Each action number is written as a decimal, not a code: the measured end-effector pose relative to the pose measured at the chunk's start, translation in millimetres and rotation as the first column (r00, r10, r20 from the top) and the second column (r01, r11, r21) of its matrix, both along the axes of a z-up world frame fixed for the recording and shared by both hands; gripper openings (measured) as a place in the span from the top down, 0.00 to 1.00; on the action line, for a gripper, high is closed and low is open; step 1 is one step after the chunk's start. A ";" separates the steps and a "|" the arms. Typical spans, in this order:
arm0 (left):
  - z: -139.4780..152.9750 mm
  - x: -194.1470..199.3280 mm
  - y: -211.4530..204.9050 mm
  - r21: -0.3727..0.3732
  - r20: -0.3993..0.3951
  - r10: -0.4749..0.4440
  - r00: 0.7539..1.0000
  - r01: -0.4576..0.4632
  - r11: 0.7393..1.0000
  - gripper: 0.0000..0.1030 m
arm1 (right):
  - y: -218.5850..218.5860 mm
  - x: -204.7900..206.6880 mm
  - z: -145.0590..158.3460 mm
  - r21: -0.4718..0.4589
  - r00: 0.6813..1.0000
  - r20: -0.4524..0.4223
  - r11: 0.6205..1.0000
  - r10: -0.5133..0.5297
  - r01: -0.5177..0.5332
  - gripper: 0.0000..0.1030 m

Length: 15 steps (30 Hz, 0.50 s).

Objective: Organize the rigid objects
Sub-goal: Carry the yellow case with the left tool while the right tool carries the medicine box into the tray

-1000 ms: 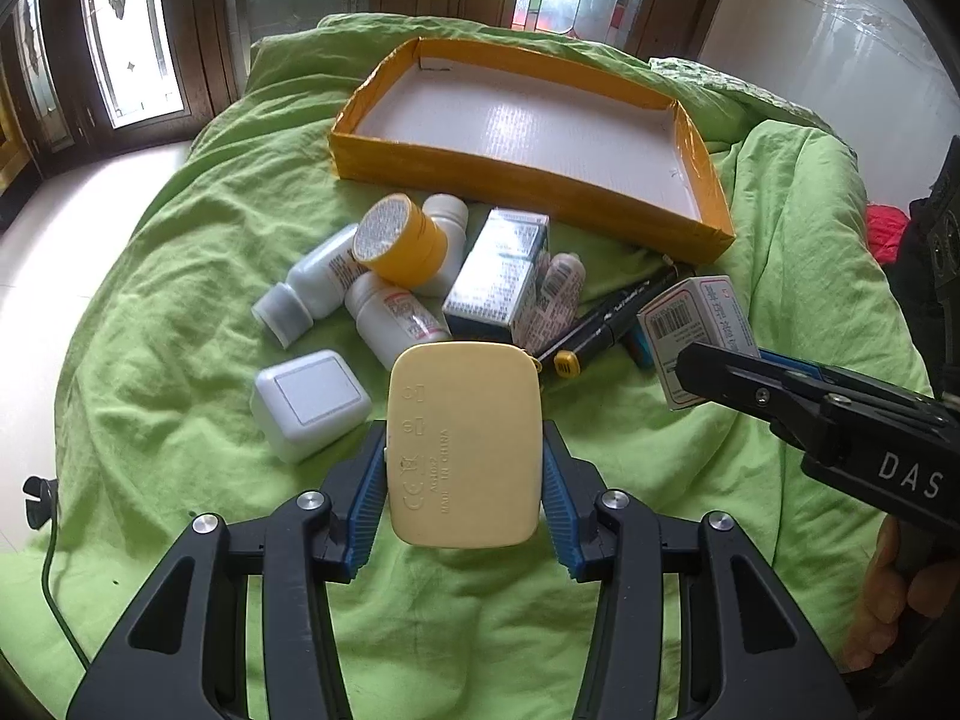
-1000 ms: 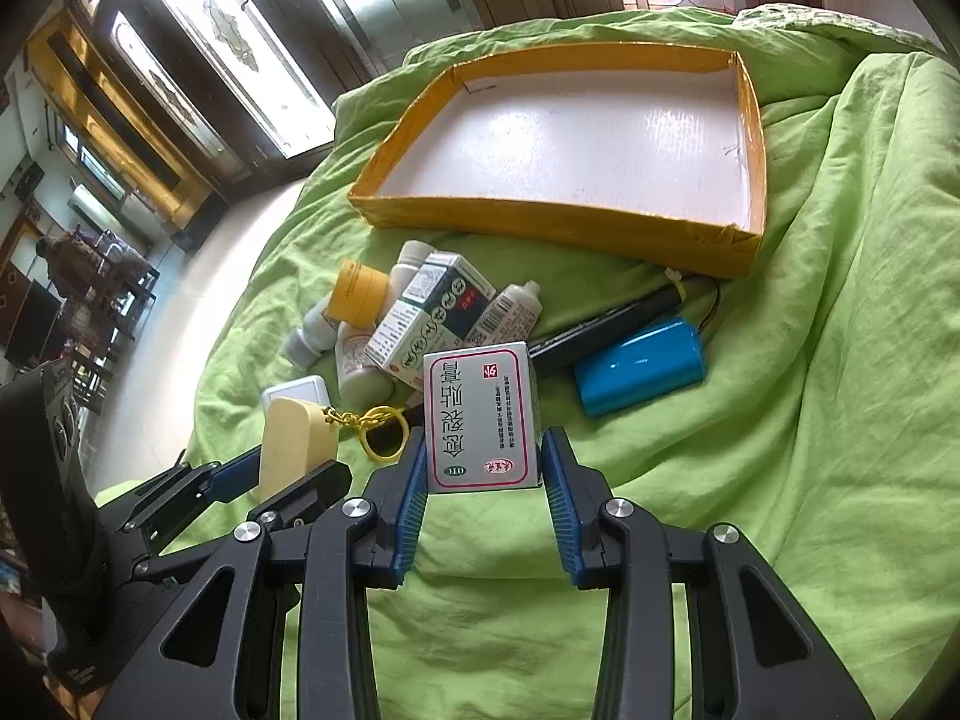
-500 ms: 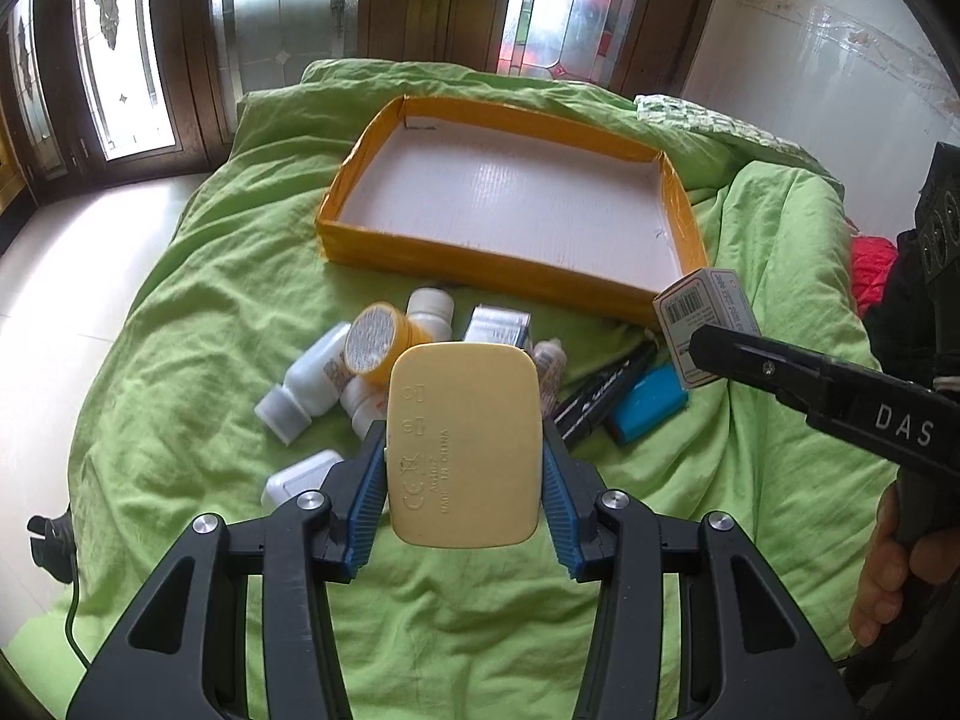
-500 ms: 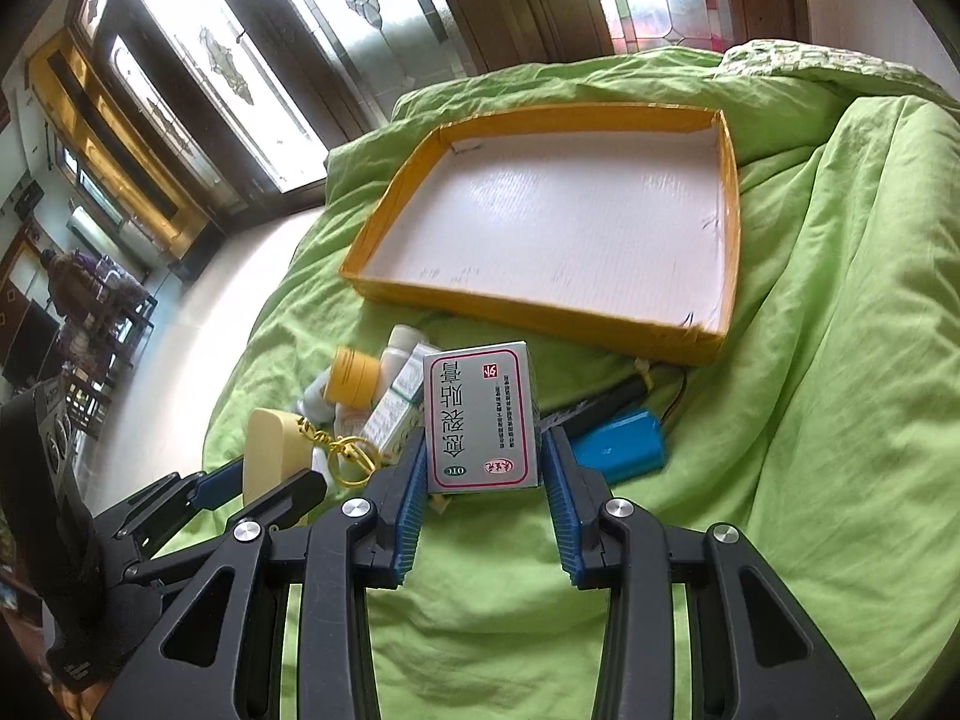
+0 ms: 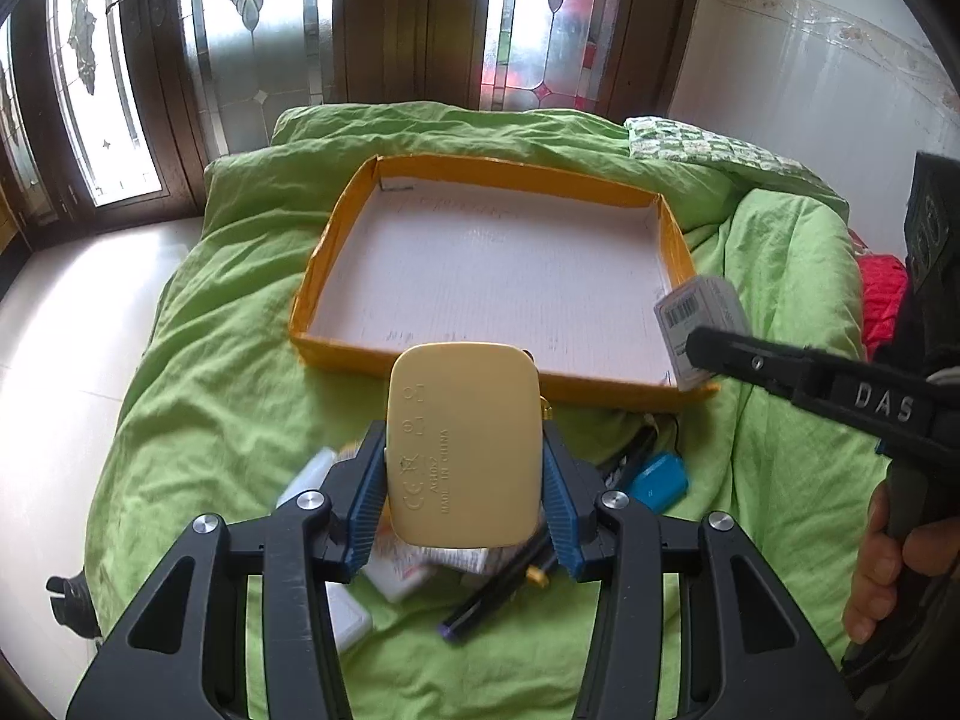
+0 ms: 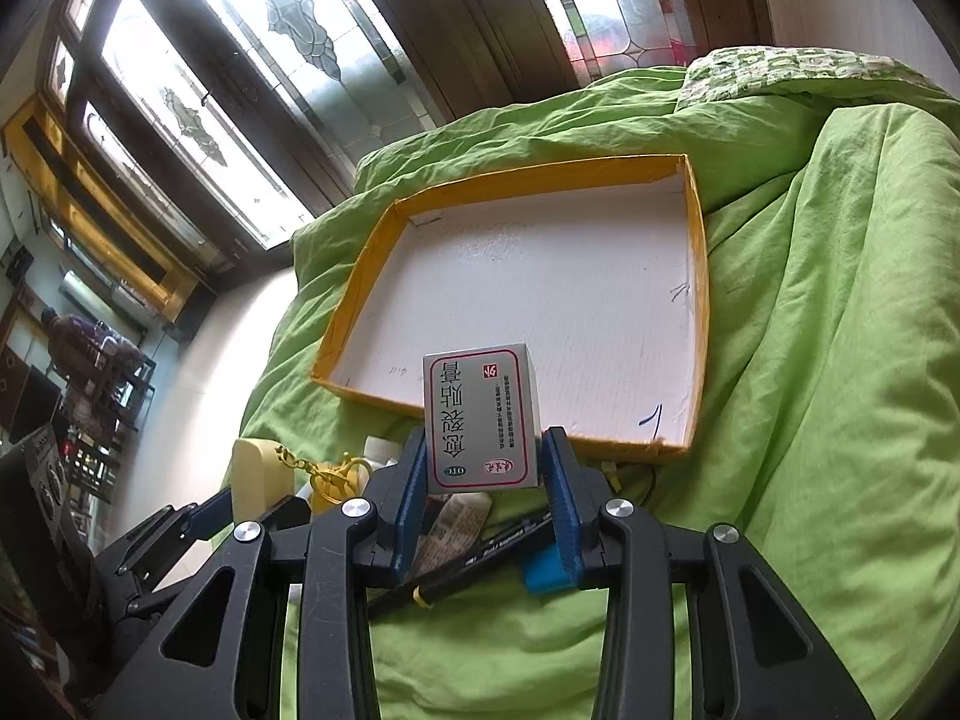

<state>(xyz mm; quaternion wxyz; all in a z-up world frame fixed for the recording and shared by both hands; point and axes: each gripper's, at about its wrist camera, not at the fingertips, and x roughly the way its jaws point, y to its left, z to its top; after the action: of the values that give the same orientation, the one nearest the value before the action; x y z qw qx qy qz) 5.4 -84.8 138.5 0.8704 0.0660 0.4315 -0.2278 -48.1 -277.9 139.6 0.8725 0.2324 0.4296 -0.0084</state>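
My left gripper [image 5: 465,474] is shut on a pale yellow rounded case [image 5: 463,438], held above the green bedspread just short of the tray's near wall. My right gripper [image 6: 483,471] is shut on a grey medicine box [image 6: 480,420] with a red-framed label. The yellow-walled tray [image 5: 444,171] with a white floor lies ahead and holds nothing. In the left wrist view the right gripper [image 5: 690,354] carries the medicine box [image 5: 699,315] over the tray's near right corner. In the right wrist view the yellow case [image 6: 261,474] with its gold keychain [image 6: 333,471] shows at lower left.
Under the grippers lie white bottles [image 5: 312,474], a white box [image 5: 348,624], black pens [image 5: 498,594], and a blue case [image 5: 657,480] on the green bedspread [image 5: 198,408]. Stained-glass doors [image 5: 264,30] stand behind the bed. A hand [image 5: 888,558] grips the right handle. A red cloth [image 5: 882,294] lies at right.
Both grippers have risen and moved forward toward the tray with their objects. The pile of bottles and pens has slipped down beneath the jaws, and the tray now looks closer.
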 end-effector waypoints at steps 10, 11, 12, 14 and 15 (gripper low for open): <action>-10.1 75.3 -24.1 0.020 -0.018 0.018 1.000 -0.017 1.000 0.56 | -17.5 39.7 -22.8 -0.012 0.998 -0.059 1.000 -0.024 0.023 0.68; -13.9 83.1 -25.6 0.023 -0.026 0.023 0.999 -0.022 0.999 0.56 | -18.4 42.2 -24.7 -0.014 0.998 -0.065 1.000 -0.024 0.023 0.68; -18.4 91.5 -26.5 0.024 -0.036 0.029 0.999 -0.028 0.999 0.56 | -18.9 44.9 -27.9 -0.015 0.997 -0.072 1.000 -0.024 0.023 0.68; -27.4 104.9 -27.9 0.029 -0.050 0.039 0.998 -0.038 0.999 0.56 | -20.9 50.8 -34.9 -0.012 0.995 -0.092 1.000 -0.028 0.027 0.68; -33.2 112.7 -29.4 0.038 -0.058 0.045 0.997 -0.043 0.998 0.56 | -22.1 52.9 -38.0 -0.013 0.995 -0.097 1.000 -0.030 0.029 0.68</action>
<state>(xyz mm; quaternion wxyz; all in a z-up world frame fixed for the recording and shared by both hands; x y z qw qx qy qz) 118.1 -114.2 105.4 0.8608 0.0660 0.4622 -0.2026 4.8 -300.0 101.6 0.8517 0.2332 0.4680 -0.0349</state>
